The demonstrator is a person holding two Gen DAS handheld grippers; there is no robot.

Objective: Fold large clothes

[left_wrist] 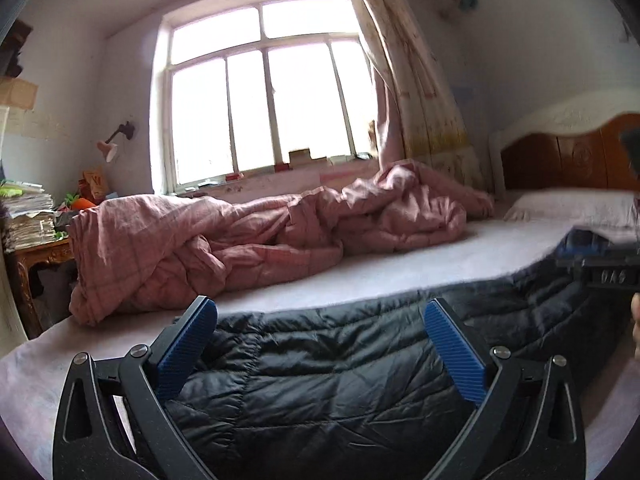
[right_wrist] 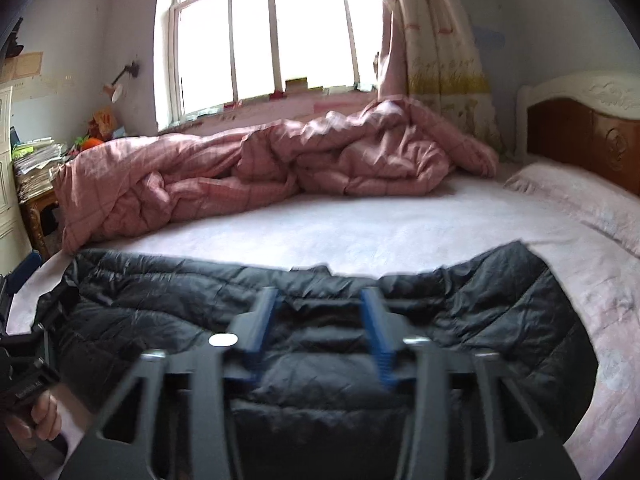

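A black quilted puffer jacket lies spread flat across the near side of the bed, its far edge running along the pale sheet. My left gripper hovers over the jacket's left part, open wide, with nothing between its blue pads. In the right wrist view the jacket fills the lower half. My right gripper, blurred, is over the jacket's middle near its far edge. Its fingers stand fairly close together with a gap, and I see no fabric pinched between them.
A crumpled pink quilt lies along the far side of the bed under the window. A pillow and wooden headboard are at the right. A side table with stacked papers stands at the left. A hand shows lower left.
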